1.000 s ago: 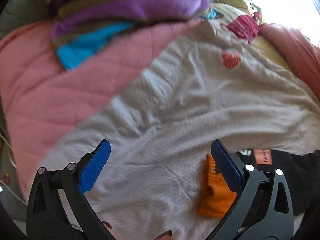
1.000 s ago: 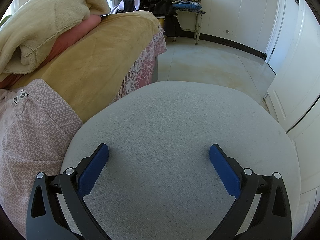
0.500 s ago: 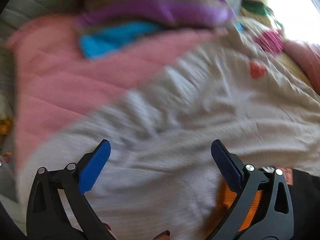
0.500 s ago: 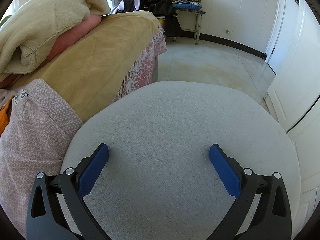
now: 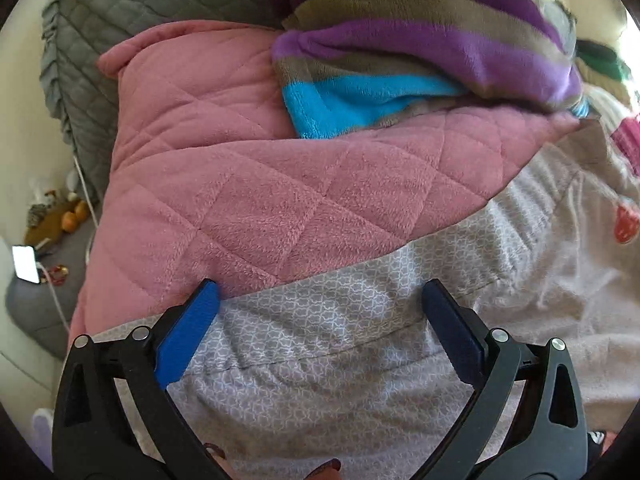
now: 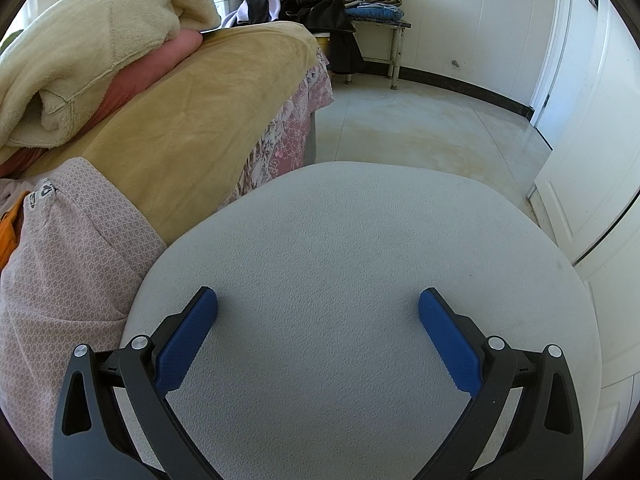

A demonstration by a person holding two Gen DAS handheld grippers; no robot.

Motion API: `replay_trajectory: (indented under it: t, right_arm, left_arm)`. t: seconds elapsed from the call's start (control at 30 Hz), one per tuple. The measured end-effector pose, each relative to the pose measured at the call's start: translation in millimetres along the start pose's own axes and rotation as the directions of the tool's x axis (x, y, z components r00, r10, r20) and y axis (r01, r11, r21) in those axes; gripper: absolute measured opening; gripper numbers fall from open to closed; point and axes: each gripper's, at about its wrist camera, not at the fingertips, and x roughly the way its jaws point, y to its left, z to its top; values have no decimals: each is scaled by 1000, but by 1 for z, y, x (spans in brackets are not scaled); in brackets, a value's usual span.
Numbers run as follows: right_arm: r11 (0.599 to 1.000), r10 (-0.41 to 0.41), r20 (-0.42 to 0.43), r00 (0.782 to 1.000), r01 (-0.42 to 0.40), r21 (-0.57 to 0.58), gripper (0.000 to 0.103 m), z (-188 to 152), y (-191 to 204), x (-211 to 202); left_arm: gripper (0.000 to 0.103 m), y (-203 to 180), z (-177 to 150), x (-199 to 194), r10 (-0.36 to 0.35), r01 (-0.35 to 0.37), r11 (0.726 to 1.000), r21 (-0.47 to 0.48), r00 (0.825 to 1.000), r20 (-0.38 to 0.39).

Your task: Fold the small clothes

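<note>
Our left gripper, jaws wide and empty, hovers over the patterned garment by the pink quilt's edge. We should pinch its hem squarely. Our right gripper waits, spread and empty, over the round grey table.

From my seat I count two grippers — the left gripper and the right gripper, each with two blue pads spread wide with nothing between them.

One patterned garment lies under the left one, and I see one orange cloth at its edge in the right view.

Blankets come to four: one pink quilt, one striped blanket, one grey quilt, one cream blanket.

One round grey tabletop, one bench piled with clothes — how many, I cannot tell. One phone.
</note>
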Motion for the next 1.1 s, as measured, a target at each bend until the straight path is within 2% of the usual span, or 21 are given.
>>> replay_trajectory:
  t: [0.1,0.17,0.2,0.37,0.43,0.47,0.5,0.57,0.83,1.1]
  right_arm:
    - [1000,0,0,1000,0,0,99,-1,0,-1]
    - [1000,0,0,1000,0,0,99,-1,0,-1]
    - [1000,0,0,1000,0,0,99,0,0,0]
    - [1000,1,0,1000,-1,0,99,0,0,0]
    - [1000,1,0,1000,-1,-1,99,-1,0,0]
    - [1000,1,0,1000,-1,-1,99,0,0,0]
    - [1000,1,0,1000,-1,-1,99,0,0,0]
    - [1000,1,0,1000,-1,-1,99,0,0,0]
    - [1000,1,1,1000,-1,-1,99,0,0,0]
    - [1000,1,1,1000,-1,-1,99,-2,0,-1]
  left_arm:
    - [95,2,5,-8,-69,71,997,-38,997,39]
    - [95,1,0,-6,-42,42,999,-7,999,16]
    - [95,1,-3,-12,-34,34,999,-1,999,33]
    - [95,39,2,-33,36,-13,983,-182,992,120]
    - [95,42,3,-17,47,-35,976,-215,998,49]
    - [95,42,1,-11,64,-56,978,-201,997,32]
    - [95,33,-1,-10,116,-107,981,-161,992,46]
    - [95,19,1,-10,177,-169,978,-126,983,54]
    - [95,20,4,-5,176,-169,977,-129,983,50]
    - [95,12,0,-3,205,-199,974,-107,977,53]
